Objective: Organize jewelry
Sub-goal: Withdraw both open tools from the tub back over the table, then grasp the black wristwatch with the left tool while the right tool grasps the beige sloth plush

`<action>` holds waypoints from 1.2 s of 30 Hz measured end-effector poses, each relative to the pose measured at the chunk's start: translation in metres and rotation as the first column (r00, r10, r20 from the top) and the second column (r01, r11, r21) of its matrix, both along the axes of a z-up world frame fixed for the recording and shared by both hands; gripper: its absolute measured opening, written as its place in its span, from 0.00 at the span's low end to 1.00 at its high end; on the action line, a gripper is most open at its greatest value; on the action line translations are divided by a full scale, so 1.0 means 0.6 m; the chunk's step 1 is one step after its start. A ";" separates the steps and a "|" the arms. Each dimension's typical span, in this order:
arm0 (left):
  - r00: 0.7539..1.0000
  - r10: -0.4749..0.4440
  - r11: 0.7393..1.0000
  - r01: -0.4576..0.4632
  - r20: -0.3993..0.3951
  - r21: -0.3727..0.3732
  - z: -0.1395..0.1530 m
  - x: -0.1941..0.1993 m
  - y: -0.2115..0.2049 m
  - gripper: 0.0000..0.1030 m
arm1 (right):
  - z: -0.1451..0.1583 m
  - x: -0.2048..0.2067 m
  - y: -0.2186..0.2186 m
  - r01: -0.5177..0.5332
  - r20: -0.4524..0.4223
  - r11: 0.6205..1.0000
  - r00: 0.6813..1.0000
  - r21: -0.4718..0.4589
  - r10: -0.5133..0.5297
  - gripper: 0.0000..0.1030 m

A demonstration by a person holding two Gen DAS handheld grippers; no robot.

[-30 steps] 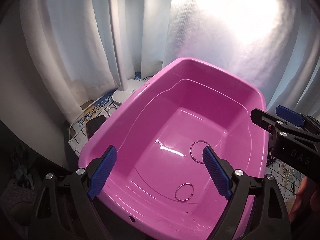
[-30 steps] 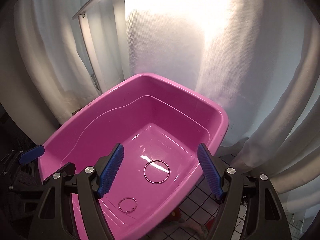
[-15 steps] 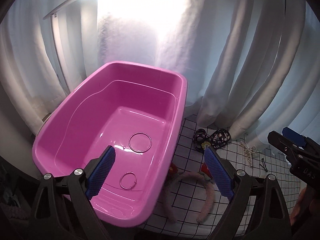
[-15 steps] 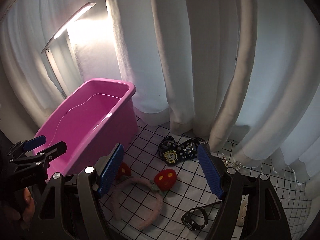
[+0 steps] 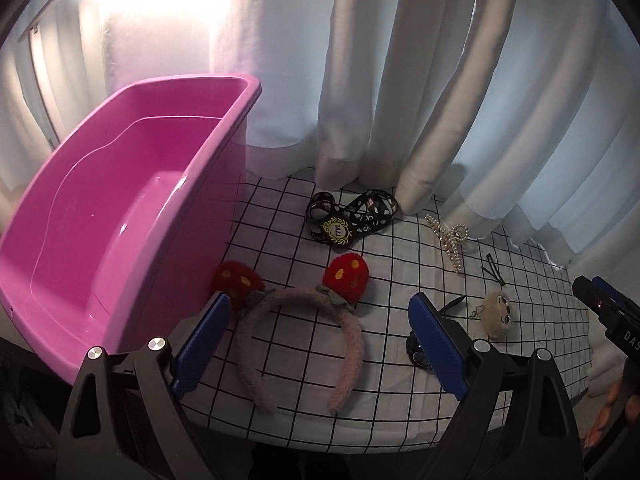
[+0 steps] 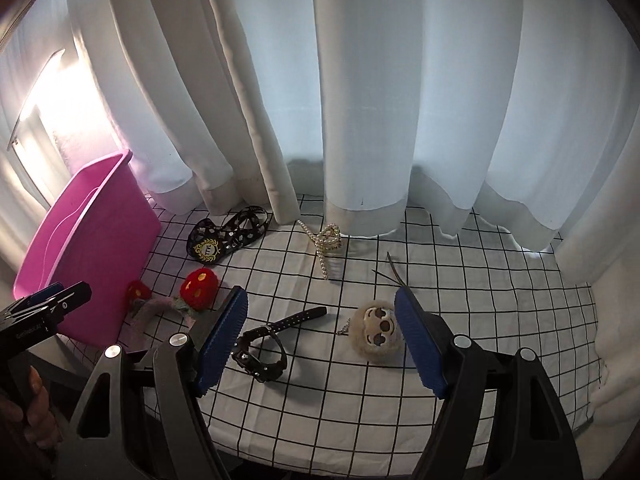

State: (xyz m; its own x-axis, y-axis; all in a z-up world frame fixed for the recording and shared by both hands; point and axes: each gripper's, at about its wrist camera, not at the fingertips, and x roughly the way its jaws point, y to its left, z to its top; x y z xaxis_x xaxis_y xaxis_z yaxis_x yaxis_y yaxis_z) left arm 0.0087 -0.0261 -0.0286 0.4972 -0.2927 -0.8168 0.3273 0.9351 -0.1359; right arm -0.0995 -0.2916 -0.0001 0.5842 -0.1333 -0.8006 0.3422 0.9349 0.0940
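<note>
**Mia:** What step is this?

**Ben:** It looks like picking time. Both grabbers are over the checked cloth (image 6: 360, 400) where the things lie. The left grabber (image 5: 320, 344) has its blue fingers wide apart, and nothing is between them. The right grabber (image 6: 320, 340) is wide apart too, and it holds nothing.

**Mia:** Where is the jewelry?

**Ben:** Spread out on the cloth. The fuzzy pink headband (image 5: 300, 336) with red puffs lies just beside the pink tub (image 5: 120, 208), right in front of the left grabber. The black watch (image 6: 262, 350) lies by the right grabber's left finger. The furry round charm (image 6: 378, 334) sits by its right finger. Farther back, near the curtain (image 6: 360, 80), are a black ribbon (image 6: 228, 236), a pearl clip (image 6: 326, 244) and a thin dark hairpin (image 6: 394, 274).

**Mia:** What is in the tub?

**Ben:** I can only see part of the inside. That part looks bare. The bottom is partly hidden by the near wall, so I cannot tell the rest.

**Mia:** What comes next?

**Ben:** I think one grabber must go down over one thing, squeeze it gently, and carry it to the tub. The watch or the charm looks closest for the right one.
</note>
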 end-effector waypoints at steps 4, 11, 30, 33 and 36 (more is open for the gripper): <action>0.999 -0.039 0.999 0.039 -0.023 0.028 -0.024 -0.015 -0.041 0.86 | -0.033 -0.028 -0.018 0.019 -0.026 1.000 0.999 -0.006 -0.019 0.70; 0.992 -0.095 0.993 0.100 -0.084 0.062 -0.080 -0.044 -0.102 0.86 | -0.111 -0.038 -0.045 0.013 -0.067 1.000 0.998 0.019 -0.012 0.70; 0.990 -0.111 0.984 0.122 -0.091 0.131 -0.184 -0.057 -0.197 0.86 | -0.287 0.041 -0.082 -0.034 -0.227 0.998 0.973 0.049 0.044 0.70; 0.988 -0.124 0.982 0.136 -0.096 0.130 -0.195 -0.058 -0.212 0.86 | -0.297 0.049 -0.085 -0.026 -0.236 0.998 0.971 0.060 0.040 0.70; 0.987 -0.123 0.982 0.136 -0.104 0.127 -0.205 -0.055 -0.222 0.86 | -0.306 0.056 -0.088 -0.024 -0.243 0.997 0.969 0.067 0.039 0.70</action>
